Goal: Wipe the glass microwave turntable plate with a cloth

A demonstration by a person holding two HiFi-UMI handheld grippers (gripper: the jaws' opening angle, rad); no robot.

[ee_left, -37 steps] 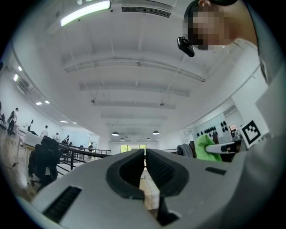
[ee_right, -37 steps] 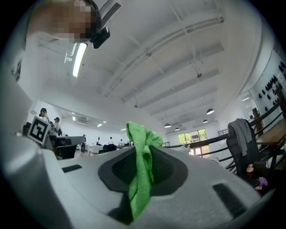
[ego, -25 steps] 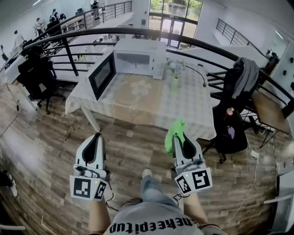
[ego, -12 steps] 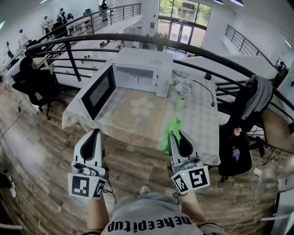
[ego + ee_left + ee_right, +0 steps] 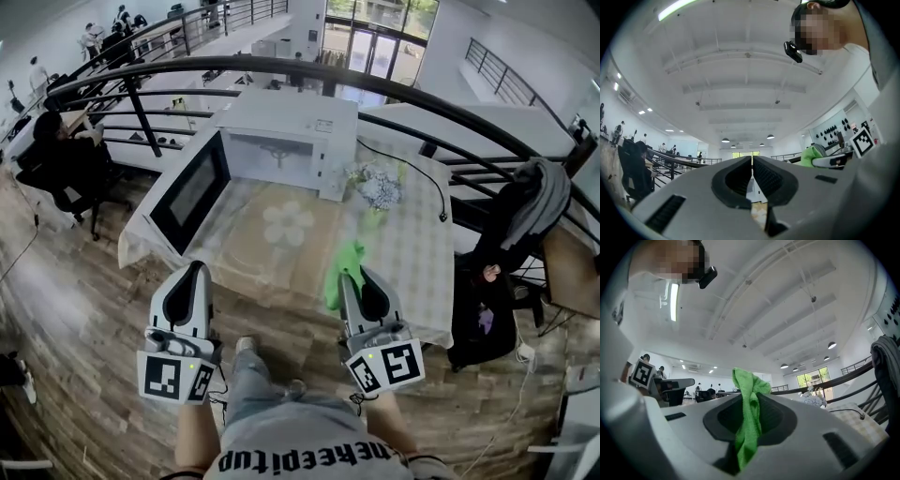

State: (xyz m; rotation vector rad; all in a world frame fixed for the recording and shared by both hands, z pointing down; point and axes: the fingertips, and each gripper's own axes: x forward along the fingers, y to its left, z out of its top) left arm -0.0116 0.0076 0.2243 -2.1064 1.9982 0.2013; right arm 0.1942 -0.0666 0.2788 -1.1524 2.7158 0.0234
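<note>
**Cloth in grip, plate not yet reached**

The right hand-held gripper (image 5: 749, 405) is clamped on a green cloth (image 5: 748, 425). The cloth is pinched as a narrow bunched strip that stands up above the jaws and trails down between them. The left hand-held gripper (image 5: 751, 169) has its jaws pressed together with nothing between them. In the head view both are held low and in front of the body, short of the table (image 5: 246, 246).

The main risk, as I judge it, is the cloth. A thin bunched fold gives little wiping face, so the hard jaw tips could meet the glass before the fabric does. The strip could also pull free once it drags on a surface. The open door (image 5: 190, 190) of the microwave (image 5: 298, 120) swings out on the left side, in the way of a careless left-hand reach. The vase of flowers (image 5: 377, 190) stands just beside the microwave on the right and could be knocked by the right arm. The left jaws will have to open if they are to steady or lift the plate.

The turntable plate itself cannot be made out. The cavity (image 5: 274, 152) looks pale and bare at this range, and I take the plate to lie on its floor, well apart from both grippers. The cloth looks clean, dry and soft.
</note>
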